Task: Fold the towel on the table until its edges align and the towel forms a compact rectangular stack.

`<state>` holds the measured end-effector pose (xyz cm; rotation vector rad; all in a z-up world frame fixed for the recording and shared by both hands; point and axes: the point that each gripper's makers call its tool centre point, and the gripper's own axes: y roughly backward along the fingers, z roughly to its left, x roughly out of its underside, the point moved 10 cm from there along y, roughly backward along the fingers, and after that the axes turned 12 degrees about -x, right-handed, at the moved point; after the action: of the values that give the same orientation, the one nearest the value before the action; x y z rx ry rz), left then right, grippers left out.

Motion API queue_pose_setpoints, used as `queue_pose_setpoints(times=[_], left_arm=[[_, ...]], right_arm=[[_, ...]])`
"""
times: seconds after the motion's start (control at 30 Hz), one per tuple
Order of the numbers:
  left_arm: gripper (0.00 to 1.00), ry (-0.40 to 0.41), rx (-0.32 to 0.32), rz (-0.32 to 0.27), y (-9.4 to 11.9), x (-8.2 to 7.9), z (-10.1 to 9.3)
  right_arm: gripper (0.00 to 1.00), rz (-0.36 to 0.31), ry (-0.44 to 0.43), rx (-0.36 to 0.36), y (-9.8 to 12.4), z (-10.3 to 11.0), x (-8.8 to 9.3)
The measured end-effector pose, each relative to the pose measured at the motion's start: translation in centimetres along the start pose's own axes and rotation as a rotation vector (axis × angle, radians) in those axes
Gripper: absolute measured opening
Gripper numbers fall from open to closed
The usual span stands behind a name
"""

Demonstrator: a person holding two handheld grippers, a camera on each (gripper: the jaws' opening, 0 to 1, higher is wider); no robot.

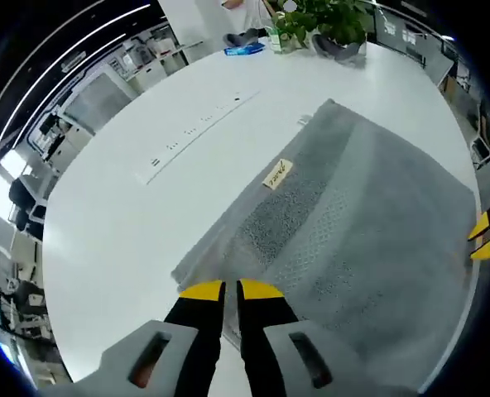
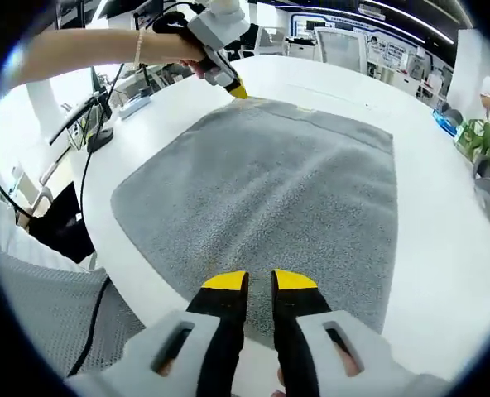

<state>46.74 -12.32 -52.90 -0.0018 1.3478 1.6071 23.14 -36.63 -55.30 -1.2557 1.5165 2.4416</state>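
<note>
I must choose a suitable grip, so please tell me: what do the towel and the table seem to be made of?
The towel looks like grey terry cloth: a matte, looped, nubbly pile with a woven band and a sewn label. The table appears to be a smooth white laminate or painted board, faintly glossy; its exact material is uncertain.

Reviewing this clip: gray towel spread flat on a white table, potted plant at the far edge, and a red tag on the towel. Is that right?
Not quite: the tag is yellow, not red, as the left gripper view shows. The rest holds: the gray towel lies spread flat on the white table, with a potted plant at the far edge.
</note>
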Motion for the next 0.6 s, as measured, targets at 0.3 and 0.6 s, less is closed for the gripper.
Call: queue_pose_setpoints(times=[0.3,0.6], left_arm=[[0.17,0.022,0.114,-0.158,6.5,3.4,-2.1],[0.23,-0.003,0.202,-0.304,12.6,7.2,-6.1]], right_arm=[[0.19,-0.018,0.124,-0.069,3.6,-1.5,0.8],[0.26,0.085,0.215,-0.067,4.8,-2.5,2.7]])
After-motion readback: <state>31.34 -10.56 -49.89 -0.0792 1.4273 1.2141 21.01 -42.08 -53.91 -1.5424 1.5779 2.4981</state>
